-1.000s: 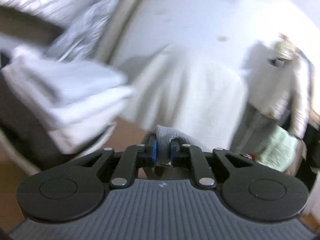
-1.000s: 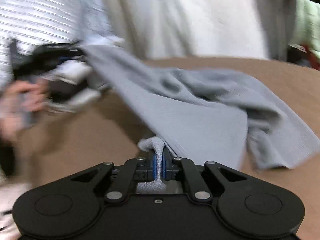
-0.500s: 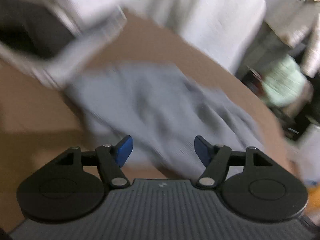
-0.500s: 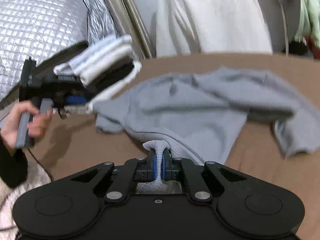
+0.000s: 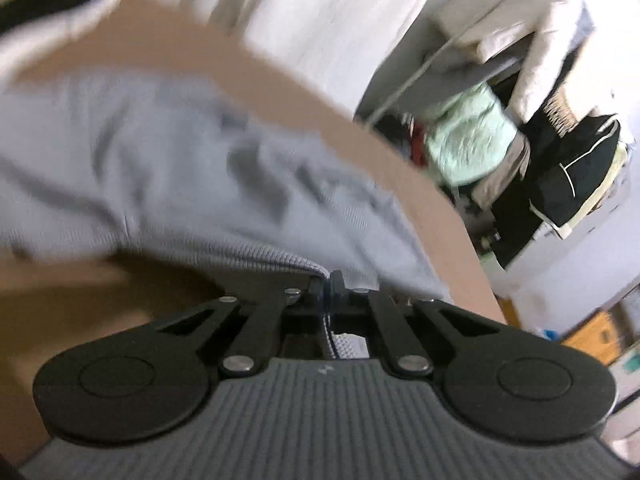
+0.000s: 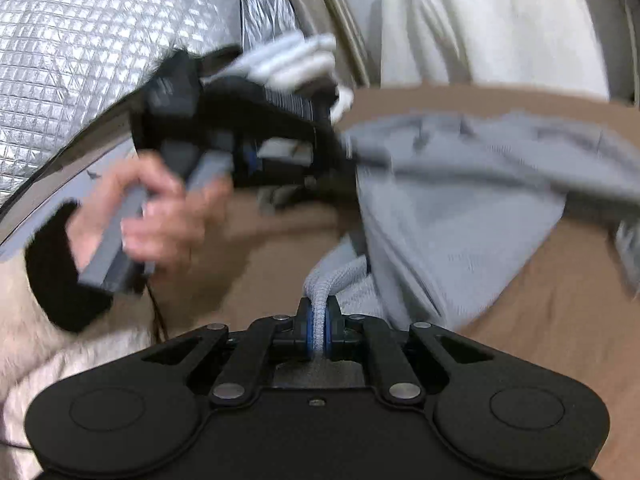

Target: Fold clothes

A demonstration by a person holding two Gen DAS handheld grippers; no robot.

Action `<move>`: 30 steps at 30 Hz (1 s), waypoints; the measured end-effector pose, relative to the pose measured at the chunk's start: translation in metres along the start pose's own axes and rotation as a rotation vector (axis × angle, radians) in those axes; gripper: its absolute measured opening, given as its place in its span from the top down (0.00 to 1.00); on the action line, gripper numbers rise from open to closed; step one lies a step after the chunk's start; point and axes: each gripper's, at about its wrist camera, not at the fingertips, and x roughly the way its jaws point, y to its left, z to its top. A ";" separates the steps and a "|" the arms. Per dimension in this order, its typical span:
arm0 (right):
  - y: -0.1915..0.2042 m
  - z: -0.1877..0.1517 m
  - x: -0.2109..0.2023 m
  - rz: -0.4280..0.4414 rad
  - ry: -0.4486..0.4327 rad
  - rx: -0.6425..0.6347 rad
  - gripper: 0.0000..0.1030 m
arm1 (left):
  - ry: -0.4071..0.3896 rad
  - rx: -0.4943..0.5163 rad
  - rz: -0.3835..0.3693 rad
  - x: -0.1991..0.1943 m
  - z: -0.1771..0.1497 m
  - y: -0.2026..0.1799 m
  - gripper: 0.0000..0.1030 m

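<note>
Left gripper: jaws closed on the ribbed edge of the grey sweater; a strip of knit runs back between the fingers. Right gripper: jaws closed on a bunched roll of the same sweater, cloth squeezed between the blue pads.

Sweater position: partly lifted, strung between the two grippers, the rest draped and crumpled on the brown table. Not flat, no tidy fold visible. The right wrist view shows the left hand squeezing its gripper handle at the sweater's far corner. A stack of folded white clothes sits behind it, by the quilted silver cover.

Handling (judgement): soft, limp knit, light, sags between grip points, not slippery or fragile. Ribbed hem and cuffs are the firmest places to pinch; corners or the shoulder line would give the most control. A bunched grip such as the right one may carry wrinkles into a fold.

Change against half a second ago: left jaws then stood wide open above the sweater, holding nothing; now they are clamped on its edge. Right grip unchanged. The sweater lay flatter on the table; its near left corner is now raised. Both views are motion-blurred.
</note>
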 end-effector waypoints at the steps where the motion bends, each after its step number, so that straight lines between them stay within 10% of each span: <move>1: -0.002 -0.002 0.000 -0.012 0.003 0.012 0.89 | -0.056 0.038 0.021 -0.012 0.005 -0.004 0.98; 7: -0.017 -0.011 0.001 -0.081 0.019 0.086 0.68 | -0.299 0.086 0.170 -0.061 0.045 0.012 0.98; 9: -0.021 -0.015 0.001 -0.105 0.025 0.111 0.43 | -0.346 0.018 0.219 -0.072 0.057 0.033 0.98; 16: -0.026 -0.023 0.008 -0.142 0.046 0.147 0.43 | -0.468 -0.125 0.367 -0.108 0.077 0.093 0.98; 27: 0.010 -0.008 0.028 -0.204 -0.040 -0.062 0.43 | -0.381 0.051 0.646 -0.085 0.079 0.086 0.97; 30: 0.017 0.000 0.053 -0.191 -0.002 -0.089 0.32 | -0.180 0.010 0.704 -0.073 0.070 0.100 0.89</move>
